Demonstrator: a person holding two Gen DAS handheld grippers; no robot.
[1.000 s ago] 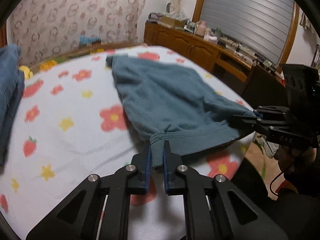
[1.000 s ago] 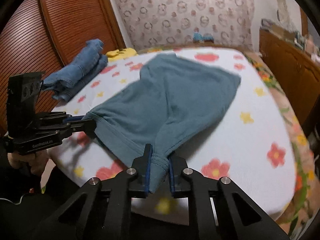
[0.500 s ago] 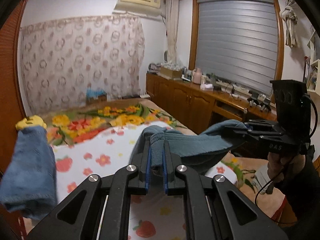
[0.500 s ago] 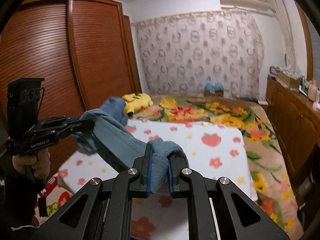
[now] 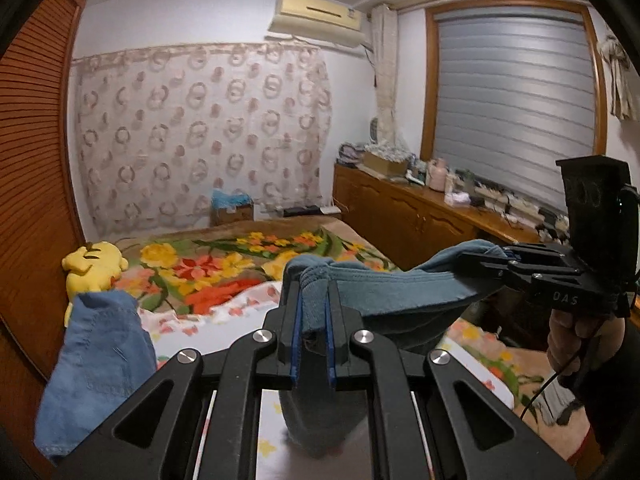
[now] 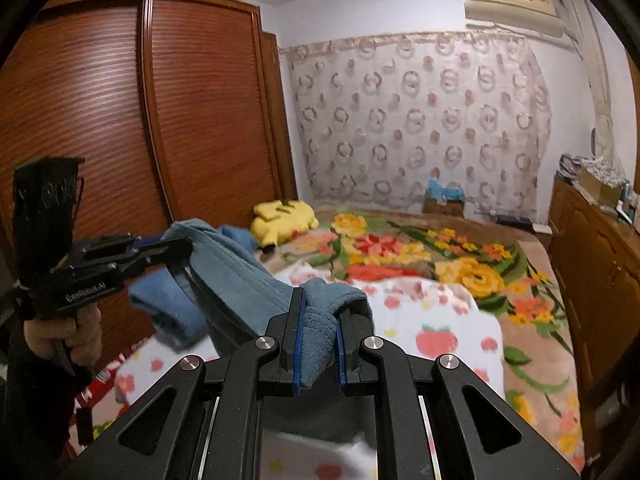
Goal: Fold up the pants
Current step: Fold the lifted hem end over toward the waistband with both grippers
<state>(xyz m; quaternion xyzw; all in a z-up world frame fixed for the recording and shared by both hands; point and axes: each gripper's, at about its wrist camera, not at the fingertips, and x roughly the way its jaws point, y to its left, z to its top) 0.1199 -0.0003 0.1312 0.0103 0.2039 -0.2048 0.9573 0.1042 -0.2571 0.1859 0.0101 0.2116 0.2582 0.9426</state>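
Teal cotton pants [image 5: 384, 292] were up in the air at this point, pinched at the waistband by both claws. The left claw [image 5: 314, 312] had its fingers squeezed nearly together with a bunched bit of ribbed waistband between the blue pads [image 5: 296, 344], and the right claw [image 6: 318, 334] was clamped the same way on the other end of that band. A second earlier the pants were lying spread flat on the strawberry-print sheet [image 6: 440, 320] on the bed, and both cameras were looking down at them; half a second ago they were already coming up, and now the cameras faced the curtain and the far wall, with the fabric stretched between the two claws and the rest drooping below, mostly out of view. So the pants had gone from lying on the bed to being held up by the waist, above the near end of the bed. My read is that this was the shake-out or straighten step before a real fold, so nothing was actually folded yet. Off to the left there was a heap of blue denim [image 5: 100, 360] and a yellow plush [image 5: 94, 264], both well clear of the pants.
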